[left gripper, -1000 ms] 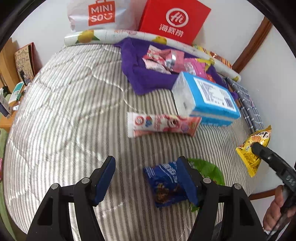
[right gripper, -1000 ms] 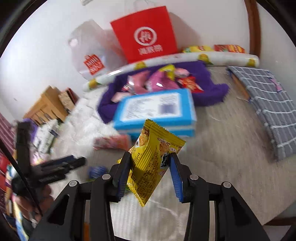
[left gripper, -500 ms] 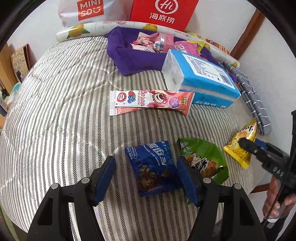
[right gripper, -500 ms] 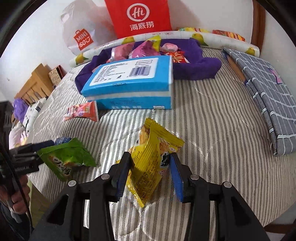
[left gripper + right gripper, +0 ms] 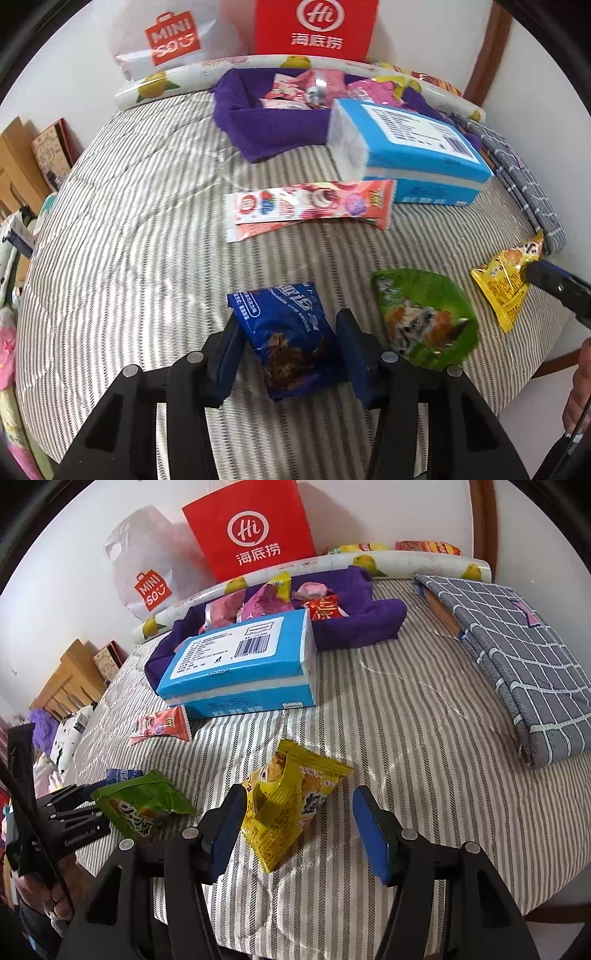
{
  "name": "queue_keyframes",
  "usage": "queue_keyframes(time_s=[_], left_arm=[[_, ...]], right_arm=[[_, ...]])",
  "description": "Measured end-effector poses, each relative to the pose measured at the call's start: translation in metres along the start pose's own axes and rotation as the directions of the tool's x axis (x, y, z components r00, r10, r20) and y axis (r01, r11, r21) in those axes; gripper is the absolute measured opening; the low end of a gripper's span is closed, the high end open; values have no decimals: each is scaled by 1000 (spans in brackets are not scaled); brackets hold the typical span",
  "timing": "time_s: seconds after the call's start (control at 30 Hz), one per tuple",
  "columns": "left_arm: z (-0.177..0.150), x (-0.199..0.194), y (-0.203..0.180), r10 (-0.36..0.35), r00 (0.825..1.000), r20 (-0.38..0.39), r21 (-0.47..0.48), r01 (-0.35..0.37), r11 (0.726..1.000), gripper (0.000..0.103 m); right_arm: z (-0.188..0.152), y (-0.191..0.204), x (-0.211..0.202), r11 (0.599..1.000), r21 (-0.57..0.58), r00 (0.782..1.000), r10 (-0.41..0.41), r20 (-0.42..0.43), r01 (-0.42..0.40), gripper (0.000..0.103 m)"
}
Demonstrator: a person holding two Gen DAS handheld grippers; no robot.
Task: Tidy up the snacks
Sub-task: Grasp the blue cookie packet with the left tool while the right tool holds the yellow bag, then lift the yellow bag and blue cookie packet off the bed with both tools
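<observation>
A blue cookie packet [image 5: 291,332] lies on the striped bed between the jaws of my left gripper [image 5: 288,347], which stand narrowed close around it but still apart. A green snack bag [image 5: 424,317] lies just right of it and also shows in the right wrist view [image 5: 144,805]. My right gripper [image 5: 299,827] is open; the yellow snack bag [image 5: 291,805] rests on the bed between its fingers, touching the left pad. A long pink snack pack [image 5: 310,210] lies farther back. A purple cloth [image 5: 266,122] holds several snacks.
A blue tissue box [image 5: 243,661] sits mid-bed before the purple cloth. A folded grey checked cloth [image 5: 517,650] lies on the right. A red paper bag [image 5: 251,528], a white Miniso bag [image 5: 147,568] and a lemon-print roll [image 5: 406,561] line the wall. The bed edge is near.
My right gripper lowered the yellow bag to the bed and opened off it. My left gripper moved onto the blue cookie packet and narrowed around it.
</observation>
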State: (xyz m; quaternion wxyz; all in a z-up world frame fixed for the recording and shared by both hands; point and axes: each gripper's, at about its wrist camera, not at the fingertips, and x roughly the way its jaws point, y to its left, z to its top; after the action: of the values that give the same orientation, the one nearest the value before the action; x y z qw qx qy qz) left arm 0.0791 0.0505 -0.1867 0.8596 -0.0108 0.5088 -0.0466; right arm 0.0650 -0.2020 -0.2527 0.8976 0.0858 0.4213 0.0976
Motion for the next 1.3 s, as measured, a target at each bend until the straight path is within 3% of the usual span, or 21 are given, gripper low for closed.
queue_keyframes(time_s=[0.1,0.2,0.3,0.4,0.5,0.6,0.67,0.8,1.03,1.3], left_arm=[[-1,-1,4,-17,1000,-3,-8,17,1000,48],[-3,1,-2,-20,1000,10,8,20,1000,59],[-7,3,-13,24,999,40,49,-26,998,63],[-10,4,-15,46,995,85,53,-50,997,63],[-9,3,-10,76,990,121,34,-80,996,50],[-2,5,-3,80,990,118,18,-83,996,46],[2,7,1,86,989,117,15,-89,996,45],[12,11,11,87,988,129,10,-89,996,45],[22,19,18,123,977,176,10,-127,992,46],[25,22,22,122,971,207,-6,-124,992,47]], right_arm=[[-4,0,-2,1000,9,1000,3,-2,-3,59],[-7,3,1,1000,16,1000,13,-11,-13,60],[-10,6,8,1000,26,1000,16,-23,-15,60],[-9,8,16,999,49,999,10,-31,-9,61],[-8,11,24,999,49,1000,1,-27,1,63],[-7,14,35,999,33,999,-27,-25,27,63],[-7,14,38,999,22,999,-43,17,43,64],[1,14,37,998,-14,996,-60,63,61,52],[19,15,44,985,-137,988,-88,124,105,52],[19,6,52,987,-141,983,-52,174,77,52]])
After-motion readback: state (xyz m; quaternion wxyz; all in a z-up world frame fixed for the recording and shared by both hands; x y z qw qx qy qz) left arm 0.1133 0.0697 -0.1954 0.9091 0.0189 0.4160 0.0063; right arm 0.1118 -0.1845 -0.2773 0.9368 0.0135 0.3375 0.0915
